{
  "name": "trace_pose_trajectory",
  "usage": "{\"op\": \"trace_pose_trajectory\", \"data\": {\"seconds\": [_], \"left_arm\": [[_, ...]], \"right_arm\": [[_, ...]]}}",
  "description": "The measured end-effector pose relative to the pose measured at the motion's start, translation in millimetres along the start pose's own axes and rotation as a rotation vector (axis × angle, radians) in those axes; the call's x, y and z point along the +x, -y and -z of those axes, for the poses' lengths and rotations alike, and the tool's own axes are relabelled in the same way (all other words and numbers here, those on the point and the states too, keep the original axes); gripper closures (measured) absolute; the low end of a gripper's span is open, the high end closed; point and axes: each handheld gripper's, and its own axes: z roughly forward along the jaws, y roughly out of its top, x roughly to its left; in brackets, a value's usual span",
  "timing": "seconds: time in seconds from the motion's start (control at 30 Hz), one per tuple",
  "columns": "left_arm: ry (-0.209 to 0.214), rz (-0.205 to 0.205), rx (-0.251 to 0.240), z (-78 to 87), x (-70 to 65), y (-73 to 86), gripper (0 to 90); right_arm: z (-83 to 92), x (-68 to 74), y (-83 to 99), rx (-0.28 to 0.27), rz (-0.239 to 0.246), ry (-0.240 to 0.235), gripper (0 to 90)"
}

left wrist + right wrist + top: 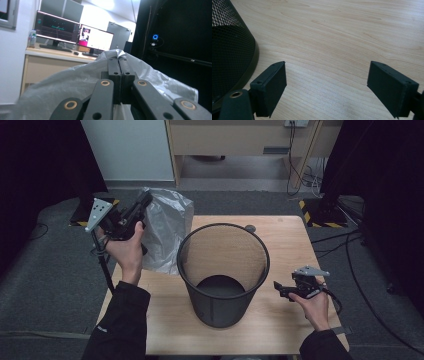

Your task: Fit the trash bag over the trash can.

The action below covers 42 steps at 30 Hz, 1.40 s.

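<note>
A translucent grey plastic bag [167,232] hangs above the table's left side, lifted by its top edge. My left gripper [145,199] is shut on that edge; in the left gripper view the two jaws press together with the bag [75,85] draped around them. A black mesh wastebasket [223,272] stands upright and empty in the middle of the wooden table [280,320]. To its right my right gripper [278,286] rests low by the table, open, with nothing between its fingers. The right gripper view has the wastebasket [229,50] at the left and bare wood between the jaws.
Beyond the table lie grey carpet, cables [300,165] and a desk. The left gripper view looks toward a desk with monitors [96,38] and a dark curtain at the right. Bare wood surrounds the basket at front and right.
</note>
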Motion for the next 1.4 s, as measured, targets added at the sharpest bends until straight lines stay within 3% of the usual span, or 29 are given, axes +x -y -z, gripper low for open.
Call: {"op": "trace_pose_trajectory", "data": {"seconds": [0.33,0.87,1.4], "left_arm": [[0.046,-0.037,-0.027,-13.2,-24.0,-22.0,89.7],[0.092,-0.034,-0.077,-21.7,-51.4,-51.7,89.7],[0.145,-0.028,-0.078,-27.9,-78.1,-46.7,89.7]], "right_arm": [[-1.8,-0.9,-0.1,0.005,0.005,0.000,16.0],[-2.9,-3.6,0.7,0.010,0.008,0.007,16.3],[-0.6,-3.4,-0.5,0.001,0.006,0.004,16.3]]}}
